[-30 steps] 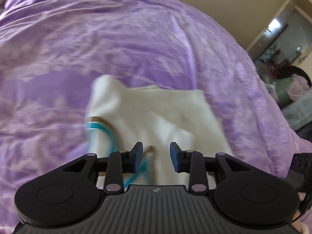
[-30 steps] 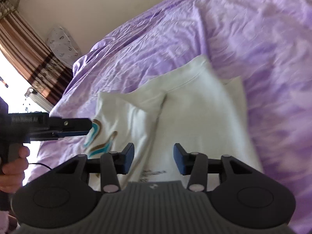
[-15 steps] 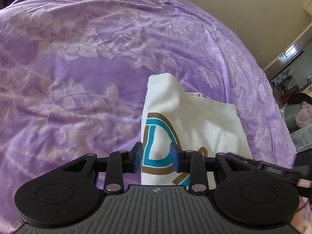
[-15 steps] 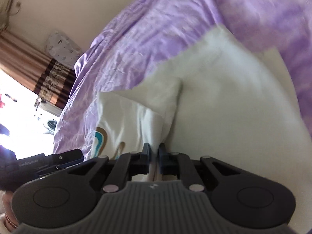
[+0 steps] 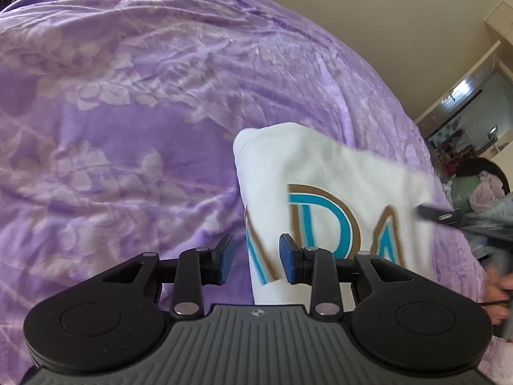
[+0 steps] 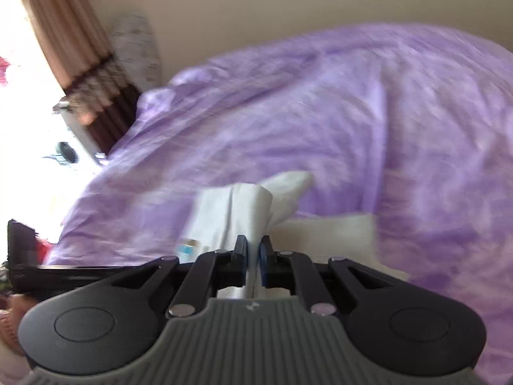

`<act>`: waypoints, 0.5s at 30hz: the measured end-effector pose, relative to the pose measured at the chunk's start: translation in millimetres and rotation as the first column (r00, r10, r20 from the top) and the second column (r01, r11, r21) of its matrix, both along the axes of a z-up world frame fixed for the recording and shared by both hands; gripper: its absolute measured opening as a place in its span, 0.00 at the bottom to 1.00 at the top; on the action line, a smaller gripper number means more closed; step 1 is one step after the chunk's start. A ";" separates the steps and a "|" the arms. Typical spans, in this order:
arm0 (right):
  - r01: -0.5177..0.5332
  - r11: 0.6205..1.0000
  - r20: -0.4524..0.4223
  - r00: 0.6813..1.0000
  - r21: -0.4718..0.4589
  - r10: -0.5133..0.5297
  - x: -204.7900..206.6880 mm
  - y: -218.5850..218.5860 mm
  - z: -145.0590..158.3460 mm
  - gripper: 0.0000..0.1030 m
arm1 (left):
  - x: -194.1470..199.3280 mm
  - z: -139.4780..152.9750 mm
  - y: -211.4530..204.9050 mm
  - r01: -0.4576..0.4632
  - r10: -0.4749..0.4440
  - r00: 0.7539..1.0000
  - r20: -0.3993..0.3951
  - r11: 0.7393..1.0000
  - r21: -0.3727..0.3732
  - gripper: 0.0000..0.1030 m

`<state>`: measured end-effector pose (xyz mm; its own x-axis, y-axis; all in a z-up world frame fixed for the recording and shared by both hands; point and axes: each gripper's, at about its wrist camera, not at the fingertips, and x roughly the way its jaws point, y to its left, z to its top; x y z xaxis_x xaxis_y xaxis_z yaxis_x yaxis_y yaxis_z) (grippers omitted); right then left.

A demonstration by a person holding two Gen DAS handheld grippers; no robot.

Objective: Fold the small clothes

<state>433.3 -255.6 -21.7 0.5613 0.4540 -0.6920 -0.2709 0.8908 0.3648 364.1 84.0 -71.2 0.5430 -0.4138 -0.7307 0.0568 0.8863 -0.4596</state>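
Surface: a bed covered by a purple floral bedspread (image 5: 134, 122), creased throughout.

Item under work: 1 small white garment (image 5: 320, 173), printed with large teal letters outlined in brown. In the left wrist view it lies on the bedspread toward the right of the frame, its left edge rounded over in a fold. The printed face is up. In the right wrist view part of the same garment (image 6: 243, 211) is gathered into a raised bunch, with a flatter portion lying on the bedspread to the right of it. That view is blurred, so finer detail of the folds cannot be made out.

Left gripper (image 5: 256, 263): jaws part-way apart, with nothing pressed between the pads. The garment's left edge shows in the gap beyond the fingers; whether the pads touch the cloth cannot be told.

Right gripper (image 6: 254, 261): jaws drawn close together, pinching a ridge of the white cloth, which rises from between the pads. The same gripper enters the left wrist view from the right edge as a blurred dark bar at the garment's right side, with part of a hand (image 5: 500, 288) behind it.

Background: a beige wall and brown curtains (image 6: 73, 48) beside a bright window.
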 end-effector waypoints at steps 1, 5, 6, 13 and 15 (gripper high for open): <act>0.034 0.999 -0.038 0.999 -0.033 -0.035 7.5 -9.6 -18.6 0.02 | 0.7 -2.2 -3.9 0.007 -0.007 1.000 -0.007 1.000 0.010 0.36; 0.149 0.987 -0.170 0.973 -0.063 -0.158 18.2 -42.0 -92.1 0.02 | 1.1 -9.0 -15.7 0.037 -0.036 0.999 -0.019 0.998 0.049 0.36; 0.161 0.986 -0.176 0.970 -0.042 -0.166 17.5 -45.9 -99.5 0.02 | 1.6 -10.6 -16.9 0.041 -0.040 0.999 -0.020 0.998 0.057 0.36; 0.074 0.996 -0.028 0.997 -0.058 -0.075 -0.3 -31.9 -59.3 0.02 | 6.9 -11.3 -24.6 0.037 -0.035 0.999 -0.024 0.998 0.056 0.36; 0.051 0.994 0.035 0.998 -0.097 -0.048 -4.9 -26.2 -35.0 0.02 | 6.7 -9.5 -28.0 0.043 -0.042 0.999 -0.017 0.998 0.052 0.36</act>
<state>428.4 -281.9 -56.7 0.6043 0.3558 -0.7128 -0.2359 0.9345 0.2665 370.8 55.9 -80.7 0.5139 -0.3973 -0.7603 0.0876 0.9060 -0.4142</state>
